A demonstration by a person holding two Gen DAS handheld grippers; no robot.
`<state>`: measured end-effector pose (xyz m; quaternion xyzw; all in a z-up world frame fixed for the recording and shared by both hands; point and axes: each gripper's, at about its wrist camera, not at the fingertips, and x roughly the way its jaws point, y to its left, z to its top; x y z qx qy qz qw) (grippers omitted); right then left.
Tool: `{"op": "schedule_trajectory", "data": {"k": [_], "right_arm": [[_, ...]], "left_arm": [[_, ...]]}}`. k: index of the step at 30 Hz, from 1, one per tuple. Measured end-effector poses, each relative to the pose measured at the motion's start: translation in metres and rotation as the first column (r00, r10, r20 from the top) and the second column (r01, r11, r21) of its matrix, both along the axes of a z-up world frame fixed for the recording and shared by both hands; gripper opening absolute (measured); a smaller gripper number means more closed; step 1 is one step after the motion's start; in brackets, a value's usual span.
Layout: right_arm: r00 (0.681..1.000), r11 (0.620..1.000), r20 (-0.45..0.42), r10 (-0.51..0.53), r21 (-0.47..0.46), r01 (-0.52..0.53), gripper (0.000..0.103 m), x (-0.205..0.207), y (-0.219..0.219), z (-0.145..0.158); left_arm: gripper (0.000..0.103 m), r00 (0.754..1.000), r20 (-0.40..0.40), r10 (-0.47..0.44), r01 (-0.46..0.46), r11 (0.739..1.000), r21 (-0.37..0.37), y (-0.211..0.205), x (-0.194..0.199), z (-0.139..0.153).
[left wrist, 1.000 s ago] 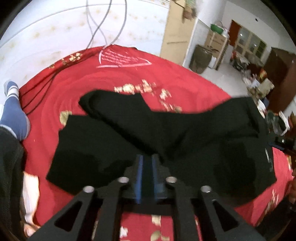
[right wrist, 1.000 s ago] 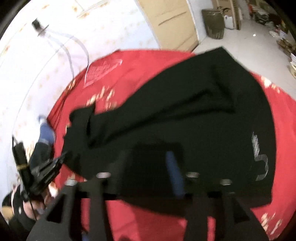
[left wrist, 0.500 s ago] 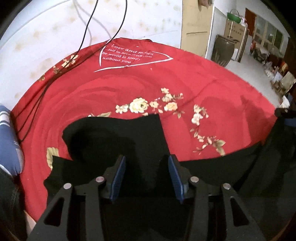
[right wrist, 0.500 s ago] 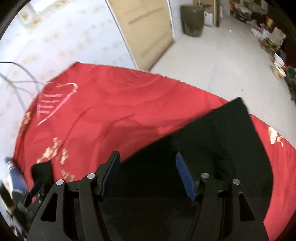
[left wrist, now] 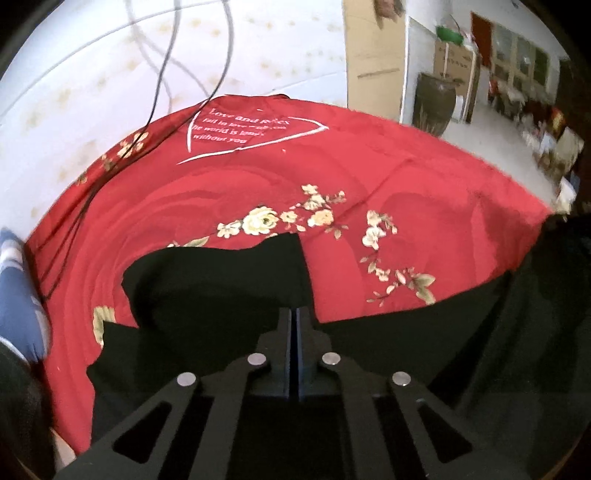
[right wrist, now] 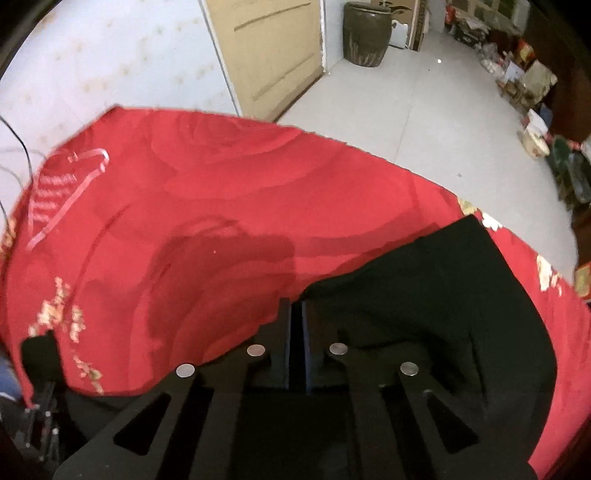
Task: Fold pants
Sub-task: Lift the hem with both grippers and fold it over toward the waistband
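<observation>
The black pants (left wrist: 221, 288) lie on a red floral blanket (left wrist: 258, 177), spread along its near edge. In the left wrist view my left gripper (left wrist: 294, 312) is shut, its tips pinched on the near fold of the pants by the leg ends. In the right wrist view the pants (right wrist: 443, 295) show as a broad dark panel at the lower right. My right gripper (right wrist: 294, 306) is shut on the pants' edge where black cloth meets red blanket. My left gripper's body shows at the far left of that view (right wrist: 40, 354).
The blanket (right wrist: 221, 206) lies on a pale floor, with black cables (left wrist: 162, 74) trailing over its far left side. A foot in a blue sock (left wrist: 18, 295) is at the left. A wooden door (right wrist: 273, 55), a dark jar (right wrist: 365, 33) and clutter stand beyond.
One second ago both grippers held the pants spread out. Half a second ago both were open over the laid cloth. Now both have closed on the pants' near edge.
</observation>
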<state>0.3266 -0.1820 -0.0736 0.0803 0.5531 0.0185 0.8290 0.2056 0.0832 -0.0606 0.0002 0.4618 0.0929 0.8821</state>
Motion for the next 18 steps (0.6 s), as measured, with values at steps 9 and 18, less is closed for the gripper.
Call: {"op": "schedule_trajectory", "data": {"k": [9,18], "right_arm": [[0.974,0.963,0.153,-0.167,0.237,0.128,0.003,-0.124,-0.073,0.062],[0.935,0.894,-0.107,-0.339,0.274,0.355,0.004,-0.231,-0.108,-0.002]], "left_arm": [[0.003,0.990,0.068,0.122,-0.113,0.986,-0.126,0.040,-0.075,0.033],[0.004,0.975,0.023,0.222,-0.210,0.947,-0.243,0.071,-0.137,0.021]]}}
